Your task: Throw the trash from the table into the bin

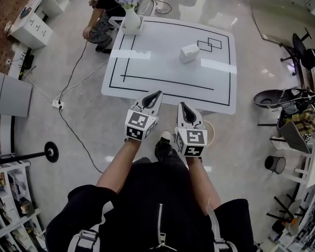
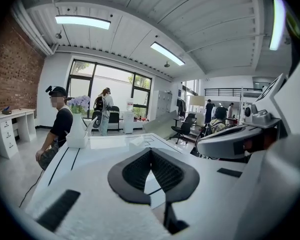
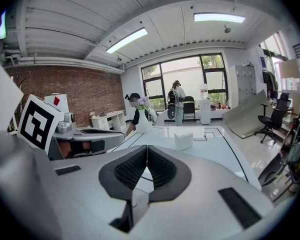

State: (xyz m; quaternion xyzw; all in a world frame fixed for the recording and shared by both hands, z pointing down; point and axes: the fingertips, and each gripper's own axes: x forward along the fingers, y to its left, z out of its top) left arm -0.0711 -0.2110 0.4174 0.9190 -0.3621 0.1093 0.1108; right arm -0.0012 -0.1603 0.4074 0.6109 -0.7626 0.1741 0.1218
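Observation:
A small white box (image 1: 189, 52) lies on the white table (image 1: 147, 67) with black lines, beyond both grippers; the right gripper view shows the box (image 3: 183, 140) straight ahead. My left gripper (image 1: 157, 94) hangs over the table's near edge, shut and empty. My right gripper (image 1: 181, 106) is beside it, just short of that edge, also shut with nothing held. In each gripper view the jaws meet at the tips, left gripper (image 2: 151, 151) and right gripper (image 3: 147, 148). A black mesh bin (image 1: 275, 164) stands on the floor far to the right.
A white vase with purple flowers (image 1: 130, 12) stands at the table's far left corner, with a seated person (image 1: 102, 14) next to it. A pale round rim (image 1: 212, 133) shows on the floor under the near edge. Chairs and clutter (image 1: 296, 106) fill the right side; cables (image 1: 68, 88) run left.

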